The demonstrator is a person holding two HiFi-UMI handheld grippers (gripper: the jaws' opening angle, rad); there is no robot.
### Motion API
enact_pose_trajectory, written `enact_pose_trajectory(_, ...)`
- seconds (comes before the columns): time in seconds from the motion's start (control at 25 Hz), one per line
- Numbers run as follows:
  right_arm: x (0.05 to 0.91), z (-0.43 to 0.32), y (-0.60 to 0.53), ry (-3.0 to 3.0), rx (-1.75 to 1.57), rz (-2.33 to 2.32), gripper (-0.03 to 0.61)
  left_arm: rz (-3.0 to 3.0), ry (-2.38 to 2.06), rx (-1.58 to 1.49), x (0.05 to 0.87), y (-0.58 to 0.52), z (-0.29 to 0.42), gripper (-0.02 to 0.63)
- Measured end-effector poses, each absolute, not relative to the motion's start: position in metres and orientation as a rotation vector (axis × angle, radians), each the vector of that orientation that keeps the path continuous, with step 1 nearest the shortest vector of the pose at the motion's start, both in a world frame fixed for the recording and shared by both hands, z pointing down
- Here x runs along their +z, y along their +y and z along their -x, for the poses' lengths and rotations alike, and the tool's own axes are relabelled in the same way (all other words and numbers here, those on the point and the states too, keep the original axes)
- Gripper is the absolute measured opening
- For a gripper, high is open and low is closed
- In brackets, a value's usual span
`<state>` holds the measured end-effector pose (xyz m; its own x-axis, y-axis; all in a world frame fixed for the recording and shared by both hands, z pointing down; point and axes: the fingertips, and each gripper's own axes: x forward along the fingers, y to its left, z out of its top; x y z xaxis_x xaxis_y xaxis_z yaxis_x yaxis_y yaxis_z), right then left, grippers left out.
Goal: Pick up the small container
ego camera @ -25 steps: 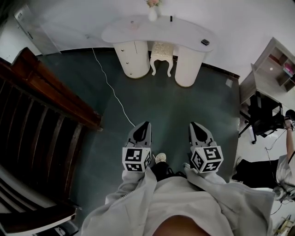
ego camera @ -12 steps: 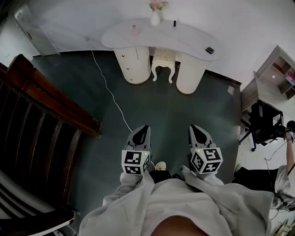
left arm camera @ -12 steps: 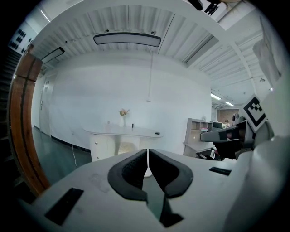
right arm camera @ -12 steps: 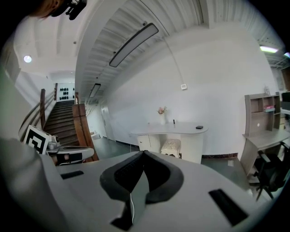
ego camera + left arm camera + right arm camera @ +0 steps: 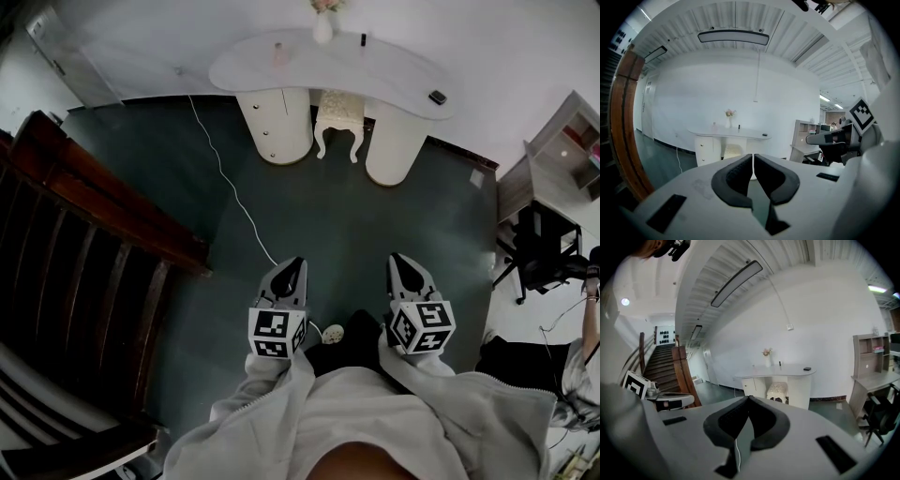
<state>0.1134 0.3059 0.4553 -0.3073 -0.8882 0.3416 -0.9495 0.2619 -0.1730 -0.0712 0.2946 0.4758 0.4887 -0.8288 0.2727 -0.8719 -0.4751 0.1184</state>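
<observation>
A white curved desk (image 5: 394,80) stands against the far wall. On it are a small pale container (image 5: 279,54), a vase with flowers (image 5: 322,28), a thin dark upright item (image 5: 363,40) and a flat dark object (image 5: 438,97). In the left gripper view the container (image 5: 714,125) shows far ahead on the desk. My left gripper (image 5: 292,263) and right gripper (image 5: 401,260) are held side by side over the dark floor, well short of the desk. Both are shut with nothing in them; the left gripper (image 5: 753,155) and the right gripper (image 5: 748,398) each have their tips touching.
A white stool (image 5: 339,111) sits under the desk. A dark wooden stair railing (image 5: 103,206) fills the left side. A white cable (image 5: 234,202) runs across the floor. A black office chair (image 5: 539,248) and a shelf unit (image 5: 572,141) stand at the right.
Both grippers have come forward toward the desk, which looks a little nearer and wider in the head view. Both pairs of jaws have stayed shut.
</observation>
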Motion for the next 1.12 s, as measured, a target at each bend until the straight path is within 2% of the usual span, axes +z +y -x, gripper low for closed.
enact_pose_trajectory(0.52,0.465,-0.104,0.273,-2.372,0.541,-1.671,0.049,-2.410,-1.530,0.247,0.485,0.273,0.094,0.023)
enact_pose_trajectory(1.12,0.463,-0.099,0.154,-2.414,0.542,-1.594,0.049,-2.382,-1.594,0.234,0.477,0.161,0.100,0.023)
